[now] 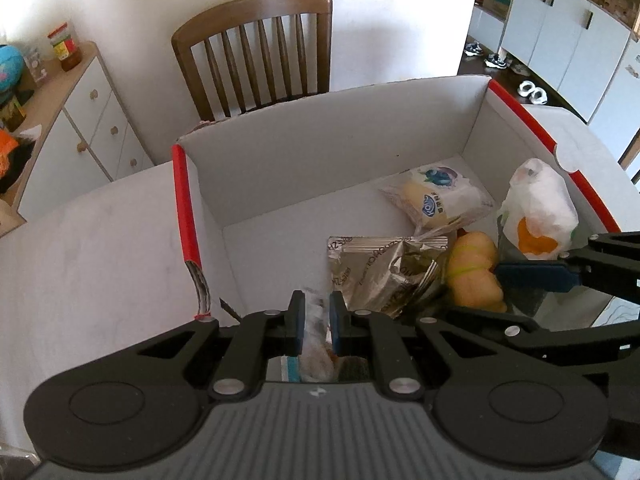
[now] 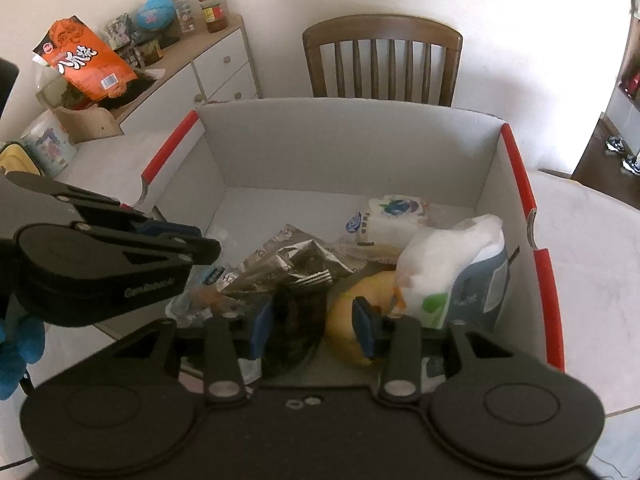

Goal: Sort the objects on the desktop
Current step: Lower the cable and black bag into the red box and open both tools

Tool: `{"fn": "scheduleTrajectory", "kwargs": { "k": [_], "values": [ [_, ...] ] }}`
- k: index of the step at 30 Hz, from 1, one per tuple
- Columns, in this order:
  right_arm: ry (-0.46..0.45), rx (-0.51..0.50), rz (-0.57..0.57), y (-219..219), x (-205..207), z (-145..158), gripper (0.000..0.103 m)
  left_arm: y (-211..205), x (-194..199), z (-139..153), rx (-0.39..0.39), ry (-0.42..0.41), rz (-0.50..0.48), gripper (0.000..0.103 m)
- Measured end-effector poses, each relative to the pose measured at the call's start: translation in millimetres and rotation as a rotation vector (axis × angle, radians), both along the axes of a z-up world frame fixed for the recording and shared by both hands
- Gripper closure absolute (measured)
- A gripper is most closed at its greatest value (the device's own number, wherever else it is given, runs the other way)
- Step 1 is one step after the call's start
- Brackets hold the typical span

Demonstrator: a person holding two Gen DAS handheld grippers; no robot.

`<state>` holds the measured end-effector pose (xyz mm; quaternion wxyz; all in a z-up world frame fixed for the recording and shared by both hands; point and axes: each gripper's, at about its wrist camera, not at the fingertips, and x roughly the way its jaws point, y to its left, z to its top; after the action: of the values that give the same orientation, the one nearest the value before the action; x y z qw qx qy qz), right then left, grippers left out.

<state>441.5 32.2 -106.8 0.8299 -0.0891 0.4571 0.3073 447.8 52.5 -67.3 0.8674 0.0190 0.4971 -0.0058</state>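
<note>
A white cardboard box with red edges (image 1: 320, 168) (image 2: 344, 148) stands on the table and holds snacks: a silver foil packet (image 1: 380, 272) (image 2: 296, 260), a blueberry bread pack (image 1: 436, 196) (image 2: 388, 216), a yellow bun (image 1: 474, 272) (image 2: 352, 320) and a white tissue pack (image 1: 536, 208) (image 2: 448, 276). My left gripper (image 1: 317, 322) (image 2: 172, 232) is shut on a clear snack packet (image 1: 316, 336) at the box's near left. My right gripper (image 2: 313, 326) (image 1: 532, 276) is open over the box, its jaws astride a dark packet (image 2: 294, 328), beside the bun.
A wooden chair (image 1: 260, 48) (image 2: 384, 60) stands behind the box. A white sideboard (image 1: 80, 120) (image 2: 192, 76) with jars, a globe and an orange bag (image 2: 84, 60) stands at the left. The white table (image 1: 100, 260) (image 2: 600, 260) lies on both sides of the box.
</note>
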Motion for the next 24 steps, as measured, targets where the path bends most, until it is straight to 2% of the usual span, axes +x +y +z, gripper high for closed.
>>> {"fn": "scheduleTrajectory", "kwargs": {
  "k": [4,16,24],
  "values": [
    [-0.002,0.004,0.001,-1,-2,3,0.059,3,-2,6,-0.043,-0.007,0.016,0.092],
    [-0.034,0.019,0.017,-8,-18,28,0.058,-6,-21,37,-0.052,-0.06,0.001,0.092],
    [-0.072,0.032,0.0,-20,-32,48,0.048,-7,-36,53,-0.059,-0.078,-0.01,0.092]
  ]
}}
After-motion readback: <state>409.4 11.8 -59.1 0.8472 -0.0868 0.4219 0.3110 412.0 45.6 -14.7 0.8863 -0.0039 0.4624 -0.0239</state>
